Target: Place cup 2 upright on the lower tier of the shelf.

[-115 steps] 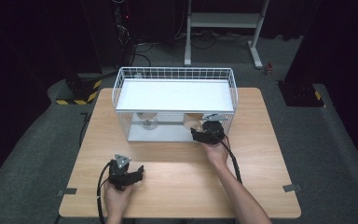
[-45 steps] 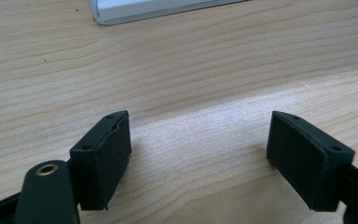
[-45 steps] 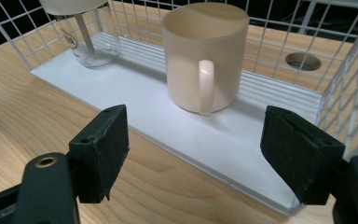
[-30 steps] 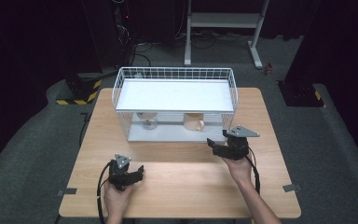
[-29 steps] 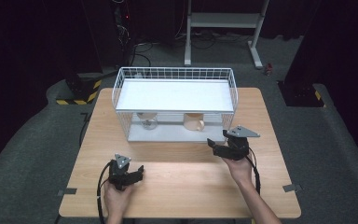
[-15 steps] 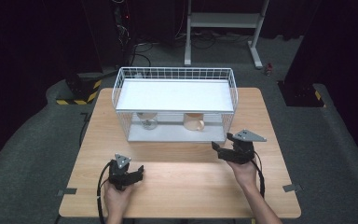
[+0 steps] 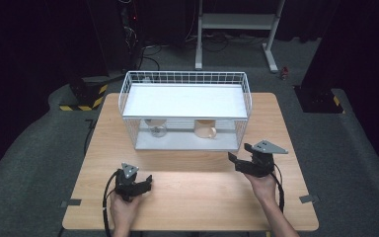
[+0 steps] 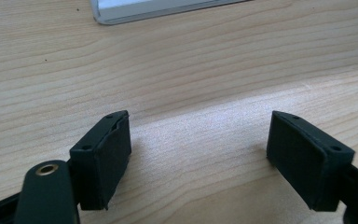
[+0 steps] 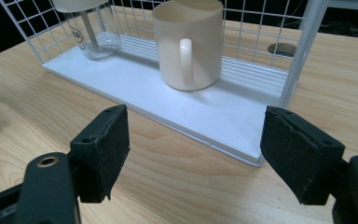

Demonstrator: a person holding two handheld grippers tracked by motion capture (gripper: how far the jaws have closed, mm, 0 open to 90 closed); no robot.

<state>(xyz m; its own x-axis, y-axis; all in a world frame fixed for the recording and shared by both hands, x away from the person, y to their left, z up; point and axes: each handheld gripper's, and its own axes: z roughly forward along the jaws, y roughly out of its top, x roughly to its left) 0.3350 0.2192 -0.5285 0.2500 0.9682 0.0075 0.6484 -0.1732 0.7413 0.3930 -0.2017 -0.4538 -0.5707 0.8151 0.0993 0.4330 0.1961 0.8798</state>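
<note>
The cream mug (image 9: 188, 44) stands upright on the low shelf of the white wire rack (image 7: 185, 79), beside a glass (image 9: 93, 32) on its left, so both are tucked away. The right gripper (image 7: 242, 163) waits near the rack's right end, jaws wide apart with nothing between them. A few seconds ago it was at the mug; now it has pulled back to the near side. The left gripper (image 7: 140, 185) rests near the front edge, jaws apart too, and has not moved.

A wooden table (image 7: 187, 187) carries a white wire rack (image 7: 186, 101).
</note>
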